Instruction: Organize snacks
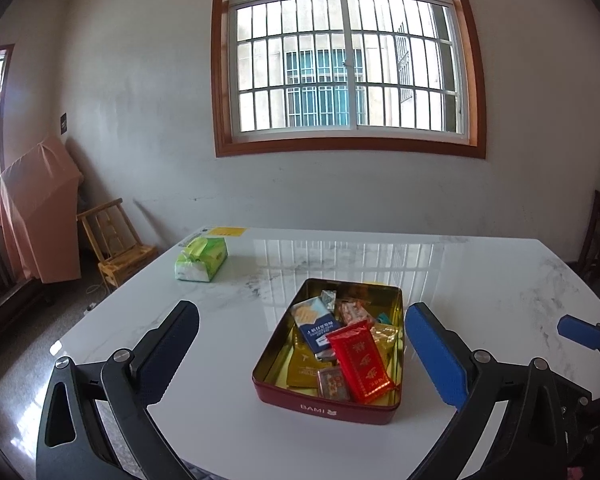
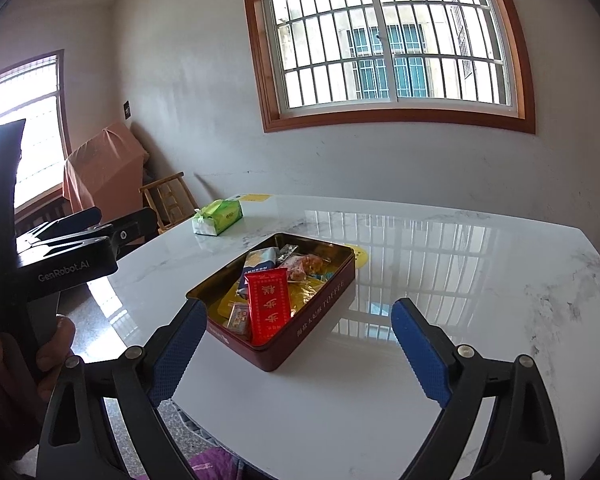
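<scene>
A dark red rectangular tin [image 1: 324,407] with a gold inside stands on the white marble table [image 1: 228,432]. It holds several snack packets, with a long red packet [image 1: 362,362] on top and a blue-and-white packet [image 1: 318,326] behind it. My left gripper [image 1: 302,346] is open and empty, held back from the near end of the tin. My right gripper [image 2: 296,340] is open and empty, near the tin's [image 2: 320,316] front corner; the red packet [image 2: 268,306] shows there too. The left gripper's body [image 2: 72,248] shows at the left of the right wrist view.
A green tissue pack [image 1: 201,259] lies at the table's far left corner, also in the right wrist view [image 2: 217,218]. A yellow sticker [image 2: 358,258] lies behind the tin. A wooden chair [image 1: 114,240] and a covered cabinet [image 1: 40,216] stand left of the table.
</scene>
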A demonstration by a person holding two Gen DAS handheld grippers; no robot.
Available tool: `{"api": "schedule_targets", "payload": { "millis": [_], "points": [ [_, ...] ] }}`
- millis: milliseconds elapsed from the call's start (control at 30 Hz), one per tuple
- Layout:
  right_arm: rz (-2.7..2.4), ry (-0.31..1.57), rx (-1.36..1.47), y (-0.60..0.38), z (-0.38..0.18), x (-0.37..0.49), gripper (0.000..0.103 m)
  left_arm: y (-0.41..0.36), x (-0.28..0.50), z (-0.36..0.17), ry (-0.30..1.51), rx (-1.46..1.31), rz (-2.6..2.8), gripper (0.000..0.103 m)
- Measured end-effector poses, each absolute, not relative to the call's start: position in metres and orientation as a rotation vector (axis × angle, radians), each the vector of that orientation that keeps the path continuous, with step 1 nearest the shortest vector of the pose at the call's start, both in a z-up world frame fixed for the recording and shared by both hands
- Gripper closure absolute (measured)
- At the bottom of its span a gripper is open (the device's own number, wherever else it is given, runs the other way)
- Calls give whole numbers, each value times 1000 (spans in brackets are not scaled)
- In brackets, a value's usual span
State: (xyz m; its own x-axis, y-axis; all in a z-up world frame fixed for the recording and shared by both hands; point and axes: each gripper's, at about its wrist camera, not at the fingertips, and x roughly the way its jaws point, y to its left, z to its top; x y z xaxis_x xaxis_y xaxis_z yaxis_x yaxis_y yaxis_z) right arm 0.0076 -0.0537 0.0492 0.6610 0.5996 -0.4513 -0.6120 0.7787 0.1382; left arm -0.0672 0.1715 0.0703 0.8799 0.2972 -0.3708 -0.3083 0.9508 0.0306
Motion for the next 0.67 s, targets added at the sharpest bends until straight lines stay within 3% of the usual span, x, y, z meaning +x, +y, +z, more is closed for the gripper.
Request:
{"api": "schedule_targets", "payload": {
  "millis": [667],
  "points": [
    [522, 575, -24, -114, 24, 46, 7, 158, -37, 47, 488, 13, 363, 0]
  ]
}}
